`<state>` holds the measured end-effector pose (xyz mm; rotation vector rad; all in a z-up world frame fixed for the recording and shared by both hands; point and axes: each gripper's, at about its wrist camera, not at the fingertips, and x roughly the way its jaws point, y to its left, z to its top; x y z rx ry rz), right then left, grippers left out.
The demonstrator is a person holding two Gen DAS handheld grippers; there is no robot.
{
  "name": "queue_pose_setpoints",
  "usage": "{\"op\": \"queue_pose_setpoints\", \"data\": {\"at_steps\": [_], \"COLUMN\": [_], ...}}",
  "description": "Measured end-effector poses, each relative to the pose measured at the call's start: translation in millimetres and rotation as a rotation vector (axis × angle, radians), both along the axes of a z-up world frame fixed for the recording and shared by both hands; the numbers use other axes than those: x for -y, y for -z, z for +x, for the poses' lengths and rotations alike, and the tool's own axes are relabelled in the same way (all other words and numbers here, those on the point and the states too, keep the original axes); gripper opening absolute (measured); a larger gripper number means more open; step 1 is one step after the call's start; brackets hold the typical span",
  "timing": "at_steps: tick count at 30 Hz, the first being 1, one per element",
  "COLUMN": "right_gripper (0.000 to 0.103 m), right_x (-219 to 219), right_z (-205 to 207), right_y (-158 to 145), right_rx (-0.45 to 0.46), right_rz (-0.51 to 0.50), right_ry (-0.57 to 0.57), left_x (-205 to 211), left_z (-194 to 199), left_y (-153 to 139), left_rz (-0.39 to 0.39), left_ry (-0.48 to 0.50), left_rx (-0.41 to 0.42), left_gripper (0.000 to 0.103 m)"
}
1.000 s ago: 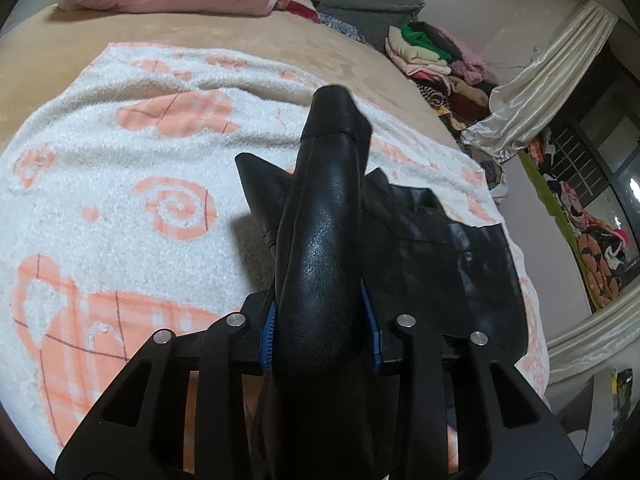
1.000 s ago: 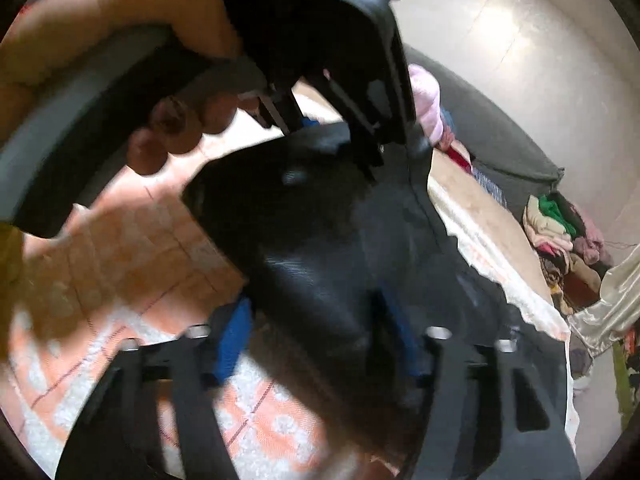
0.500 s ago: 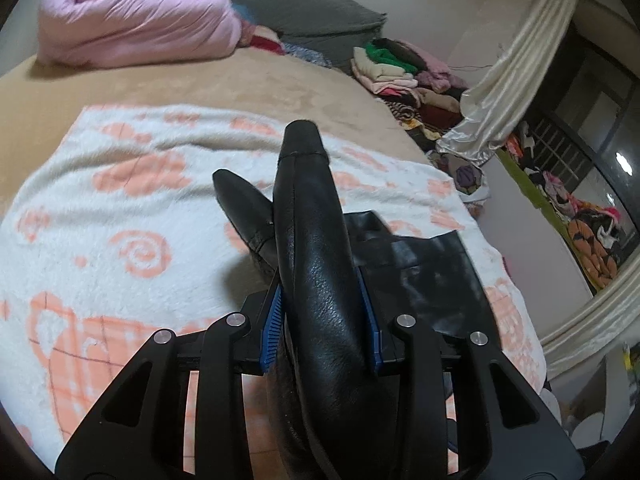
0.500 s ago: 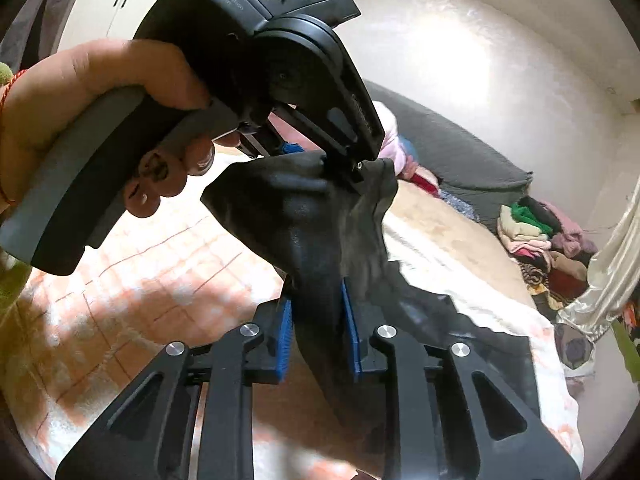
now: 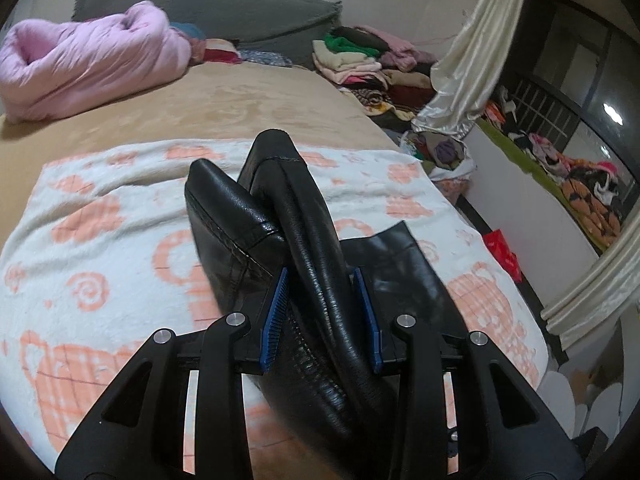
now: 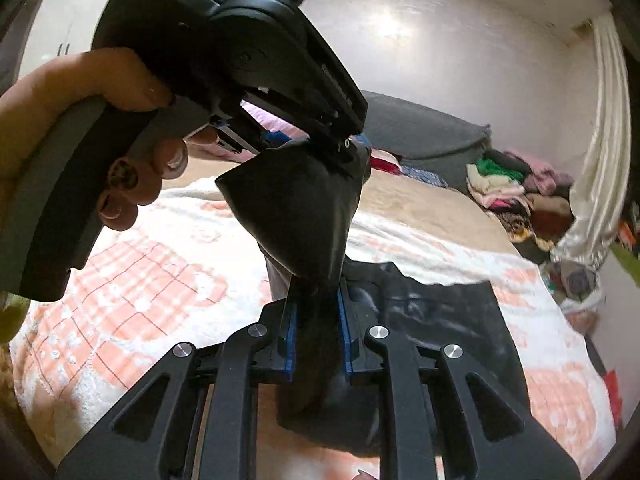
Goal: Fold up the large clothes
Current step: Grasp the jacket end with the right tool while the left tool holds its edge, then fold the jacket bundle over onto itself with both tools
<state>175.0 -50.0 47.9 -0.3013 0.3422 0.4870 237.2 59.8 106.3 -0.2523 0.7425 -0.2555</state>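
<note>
A black leather garment (image 5: pixel 308 240) hangs lifted above a white and orange patterned blanket (image 5: pixel 100 240) on the bed. My left gripper (image 5: pixel 320 320) is shut on a thick fold of it between its blue pads. My right gripper (image 6: pixel 318 336) is shut on another part of the same garment (image 6: pixel 304 220). In the right wrist view the left gripper (image 6: pixel 240 64) sits above and just ahead, held by a hand, pinching the garment's top. The garment's lower part (image 6: pixel 440 312) trails flat on the blanket.
A pink duvet (image 5: pixel 88 60) and a grey cushion (image 5: pixel 224 8) lie at the bed's far end. Piles of folded clothes (image 5: pixel 360 56) stand at the far right beside a cream curtain (image 5: pixel 472 60). The bed's right edge drops to a cluttered floor (image 5: pixel 500 248).
Both grippers have risen and tilted up, lifting the garment higher off the blanket. The views now look more towards the far wall. Both grips have held.
</note>
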Motion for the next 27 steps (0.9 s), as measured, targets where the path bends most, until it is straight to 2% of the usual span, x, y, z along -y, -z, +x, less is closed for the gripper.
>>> {"op": "queue_pose_setpoints", "data": {"at_steps": [4,8,11,14,17,19,21,23,24,27], "right_gripper": [0.014,0.014,0.014,0.014,0.014,0.014,0.014,0.014,0.015,0.018], "right_x": [24,49,63,77,88,95,104,110,114,120], "right_z": [0,3,-1,2,6,11,17,21,22,27], "right_y": [2,7,12,17,23,28,33,37,38,39], "right_rx": [-0.016,-0.074,-0.122,-0.187,-0.242,-0.281,-0.333,-0.380,-0.398,-0.459], "right_rz": [0.047,0.120,0.171,0.233,0.285,0.319,0.381,0.444,0.469,0.531], "right_ry": [0.039,0.071,0.093,0.103,0.121,0.136,0.139,0.131,0.126,0.120], "left_x": [27,49,60,58,42,32,22,16,14,17], "left_z": [4,9,11,8,-3,-7,-2,6,12,16], "left_y": [-2,-1,-1,-5,-7,-1,20,45,65,93], "left_rz": [0.017,0.014,-0.035,-0.063,-0.072,-0.049,-0.025,-0.042,-0.055,-0.086], "left_ry": [0.031,0.056,0.079,0.062,-0.008,-0.071,-0.100,-0.106,-0.093,-0.060], "left_rx": [-0.010,-0.022,-0.027,-0.020,0.023,0.024,-0.040,-0.118,-0.185,-0.242], "left_gripper": [0.025,0.027,0.030,0.037,0.056,0.058,0.058,0.058,0.058,0.058]}}
